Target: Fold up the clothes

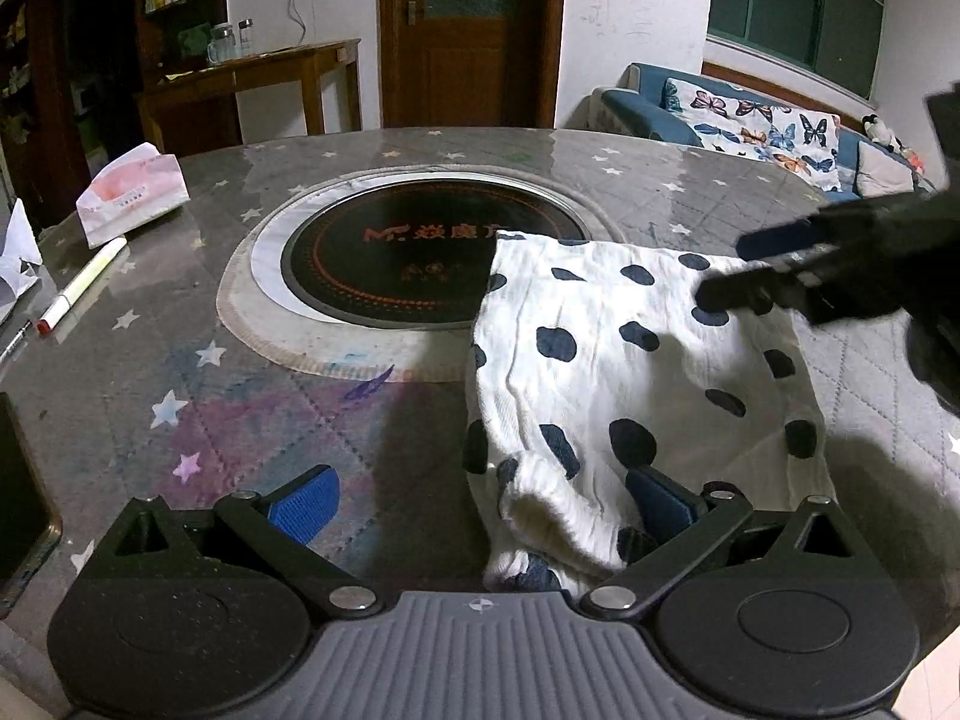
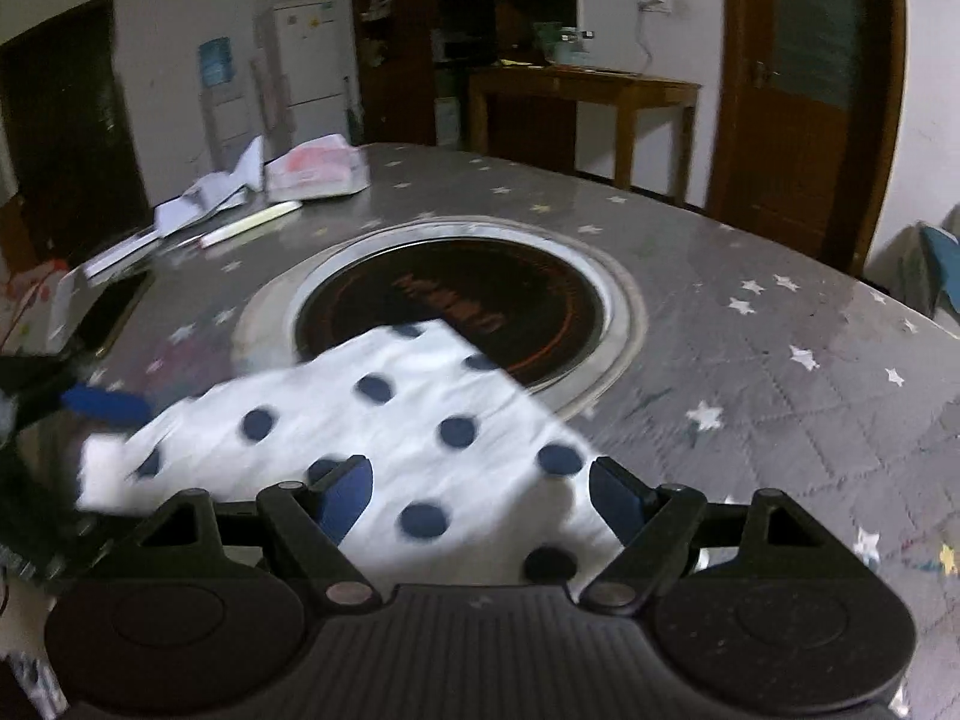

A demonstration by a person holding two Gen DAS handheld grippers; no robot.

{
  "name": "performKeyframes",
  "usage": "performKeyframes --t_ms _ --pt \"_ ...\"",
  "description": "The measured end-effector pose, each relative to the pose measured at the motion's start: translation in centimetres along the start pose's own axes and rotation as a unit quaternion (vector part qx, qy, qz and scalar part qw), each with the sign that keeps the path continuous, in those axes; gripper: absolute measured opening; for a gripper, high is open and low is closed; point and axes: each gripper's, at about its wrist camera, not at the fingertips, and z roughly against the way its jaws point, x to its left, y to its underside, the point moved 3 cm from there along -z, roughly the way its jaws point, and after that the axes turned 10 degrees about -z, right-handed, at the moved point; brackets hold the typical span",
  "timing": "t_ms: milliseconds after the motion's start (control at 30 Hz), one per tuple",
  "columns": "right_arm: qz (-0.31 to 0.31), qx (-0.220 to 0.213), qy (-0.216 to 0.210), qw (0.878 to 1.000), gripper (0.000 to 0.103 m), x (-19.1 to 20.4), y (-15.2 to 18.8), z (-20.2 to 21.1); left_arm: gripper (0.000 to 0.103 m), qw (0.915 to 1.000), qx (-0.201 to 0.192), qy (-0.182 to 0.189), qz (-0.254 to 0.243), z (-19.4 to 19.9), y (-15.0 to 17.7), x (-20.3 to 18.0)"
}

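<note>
garment: white cloth with dark blue dots (image 1: 636,378), lying on the table, partly folded, far corner overlapping the black round cooktop (image 1: 414,264) set in the table's middle
near edge: bunched into a thick roll low in the left wrist view, right at the left gripper's right pad
left gripper (image 1: 480,504): jaws spread wide; left pad over bare tabletop, right pad touching or half buried in the cloth's rolled edge; nothing pinched between the pads
right gripper (image 2: 480,501): jaws spread wide, hovering over the cloth's near right part; cloth shows between the pads but they do not press on it
right gripper, other view: comes in from the right edge of the left wrist view, blurred, fingers over the cloth's far right corner
table (image 2: 750,360): grey quilted cover with white stars under a clear sheet
clutter: tissue pack (image 1: 132,192) and a white marker with a red cap (image 1: 81,285) on the far left side, well apart from the cloth; loose papers (image 2: 204,198) beside them
background: wooden side table (image 2: 588,90), brown door (image 1: 468,30), sofa with butterfly throw (image 1: 762,126)
</note>
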Motion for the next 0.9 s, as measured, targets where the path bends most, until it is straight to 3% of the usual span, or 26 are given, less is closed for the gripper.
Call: performKeyframes --t_ms 300,733,900 --pt "-0.031 0.026 0.017 0.999 0.081 -1.7 -0.5 -4.3 0.103 1.0000 -0.003 -0.001 -0.004 0.9 0.1 0.1" --pt "-0.035 0.034 0.027 0.998 0.070 -2.4 -0.2 -4.3 0.103 0.9999 -0.005 -0.004 -0.011 1.7 0.0 0.1" --pt "-0.038 0.031 0.028 0.998 0.073 -2.7 -0.2 -4.3 0.103 0.9999 -0.006 -0.004 -0.012 2.0 0.0 0.1"
